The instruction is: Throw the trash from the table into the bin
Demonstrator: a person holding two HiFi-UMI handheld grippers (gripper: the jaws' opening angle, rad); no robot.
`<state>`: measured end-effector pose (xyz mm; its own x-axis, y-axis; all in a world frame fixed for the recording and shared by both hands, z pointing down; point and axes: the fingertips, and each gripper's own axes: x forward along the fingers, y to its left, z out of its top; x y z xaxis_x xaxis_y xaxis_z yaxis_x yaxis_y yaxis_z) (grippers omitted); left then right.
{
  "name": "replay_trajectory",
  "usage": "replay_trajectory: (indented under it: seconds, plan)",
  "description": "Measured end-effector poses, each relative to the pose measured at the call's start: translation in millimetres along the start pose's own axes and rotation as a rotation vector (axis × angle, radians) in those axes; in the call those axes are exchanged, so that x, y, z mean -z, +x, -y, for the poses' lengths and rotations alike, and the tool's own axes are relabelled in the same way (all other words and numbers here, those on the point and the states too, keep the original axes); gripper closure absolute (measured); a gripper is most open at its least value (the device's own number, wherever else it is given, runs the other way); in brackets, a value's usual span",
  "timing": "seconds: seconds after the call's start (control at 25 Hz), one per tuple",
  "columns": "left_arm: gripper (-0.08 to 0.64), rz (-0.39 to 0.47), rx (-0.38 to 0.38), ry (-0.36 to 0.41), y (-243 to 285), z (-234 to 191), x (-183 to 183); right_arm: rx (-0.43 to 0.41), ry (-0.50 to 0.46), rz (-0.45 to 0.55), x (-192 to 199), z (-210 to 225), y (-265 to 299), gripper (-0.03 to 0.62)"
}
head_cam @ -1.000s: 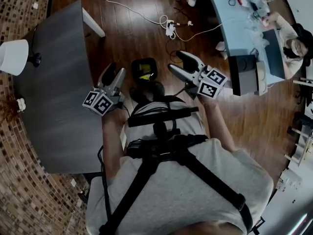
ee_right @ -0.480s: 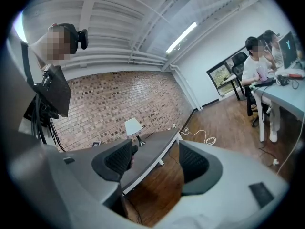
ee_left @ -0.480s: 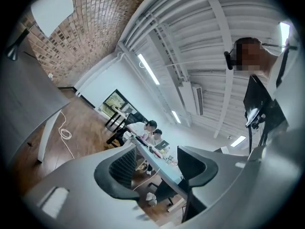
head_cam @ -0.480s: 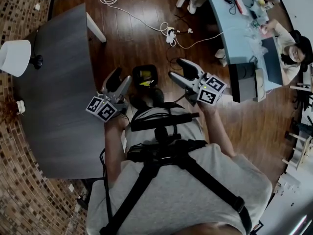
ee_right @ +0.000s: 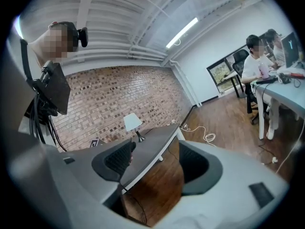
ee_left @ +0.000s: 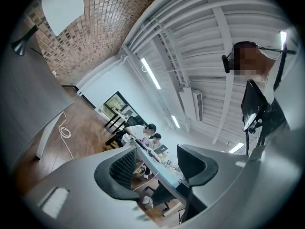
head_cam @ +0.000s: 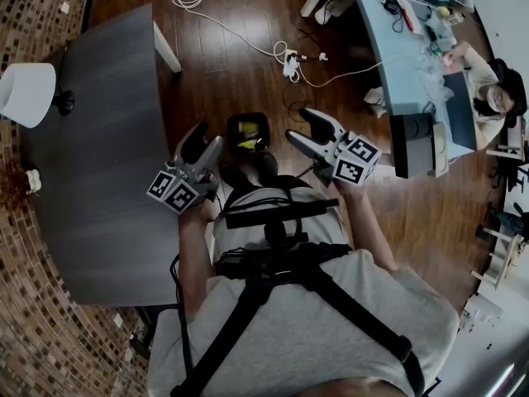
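A small black bin (head_cam: pixel 248 131) with something yellow inside stands on the wooden floor just in front of the person. My left gripper (head_cam: pixel 204 141) hangs to the bin's left, near the edge of the dark grey table (head_cam: pixel 99 139); its jaws stand apart and empty. My right gripper (head_cam: pixel 299 124) is to the bin's right, open with nothing between its fingers. A small white crumpled piece (head_cam: pixel 35 176) lies at the table's far left edge. In the left gripper view my left gripper (ee_left: pixel 157 171) frames only the room. In the right gripper view my right gripper (ee_right: pixel 155 163) points towards the table (ee_right: pixel 147 147).
A white lamp (head_cam: pixel 26 93) stands on the table's far corner. Cables and a power strip (head_cam: pixel 289 56) lie on the floor beyond the bin. A light blue desk (head_cam: pixel 405 64) with a seated person is at the right. A brick wall (ee_right: pixel 119 94) stands behind the table.
The head view has shifted a little. Both grippers stay either side of the bin, the left one slightly nearer to it. Jaws unchanged.
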<state>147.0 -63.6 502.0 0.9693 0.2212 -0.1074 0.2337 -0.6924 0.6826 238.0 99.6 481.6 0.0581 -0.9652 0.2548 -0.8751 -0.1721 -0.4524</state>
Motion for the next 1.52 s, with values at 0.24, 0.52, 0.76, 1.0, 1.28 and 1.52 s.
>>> replay_trajectory:
  seconds: [0.24,0.52,0.76,1.0,1.28,1.52]
  plan:
    - [0.284,0.043,-0.013,-0.01,-19,-8,-8,0.022,-0.081,-0.149,41,6,13,0.284]
    - [0.283,0.034,-0.156,0.021,-40,-17,2,-0.007,-0.251,-0.492,130,59,33,0.284]
    - [0.235,-0.264,-0.335,0.12,-44,-41,87,-0.108,-0.288,-0.618,165,76,46,0.284]
    - [0.235,-0.401,-0.437,0.076,-27,-63,168,-0.168,-0.354,-0.763,221,114,28,0.284]
    - [0.235,-0.248,-0.534,-0.04,-23,-65,201,-0.302,-0.487,-0.989,346,162,34,0.284]
    - [0.203,-0.274,-0.596,-0.116,-41,-77,252,-0.444,-0.522,-1.126,426,171,67,0.284]
